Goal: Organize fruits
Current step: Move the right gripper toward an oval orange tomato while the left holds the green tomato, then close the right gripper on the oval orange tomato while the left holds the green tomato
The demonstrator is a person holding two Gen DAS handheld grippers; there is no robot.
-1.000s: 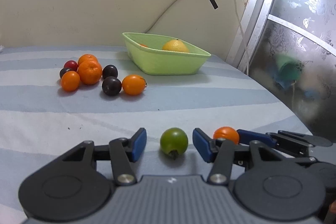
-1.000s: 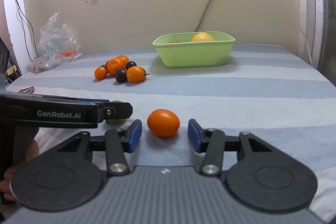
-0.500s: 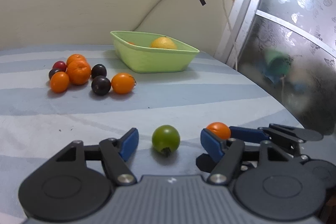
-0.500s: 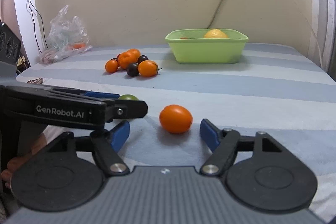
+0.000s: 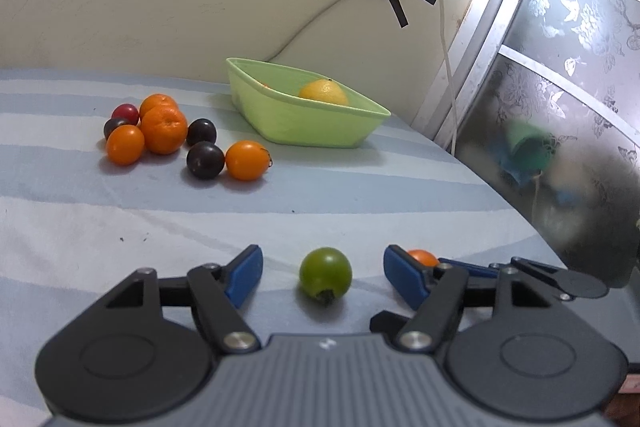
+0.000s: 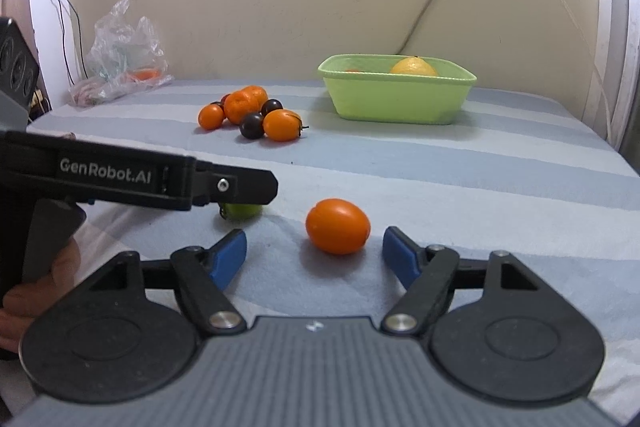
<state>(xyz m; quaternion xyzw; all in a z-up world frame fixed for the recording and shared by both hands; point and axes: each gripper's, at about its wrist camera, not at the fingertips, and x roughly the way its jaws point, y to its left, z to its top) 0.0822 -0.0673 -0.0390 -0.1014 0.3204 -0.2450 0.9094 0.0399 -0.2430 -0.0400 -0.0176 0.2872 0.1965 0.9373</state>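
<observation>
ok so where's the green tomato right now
In the left wrist view the green tomato lies on the striped cloth between the left hand-held gripper's open fingers, untouched, left of the orange tomato.

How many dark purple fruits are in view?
3 dark purple fruits, all in the pile: one beside the front orange tomato, one behind it, one half hidden at left. The green basin may hide more.

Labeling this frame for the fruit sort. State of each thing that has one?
left claw: open, pads clear of the fruit
right claw: open, pads clear of the fruit
green tomato: on the striped cloth between the left claw's pads, untouched
orange tomato: on the cloth between the right claw's pads, untouched
green basket: upright, holds a yellow citrus
fruit pile: loose on the cloth, outside the basket
</observation>
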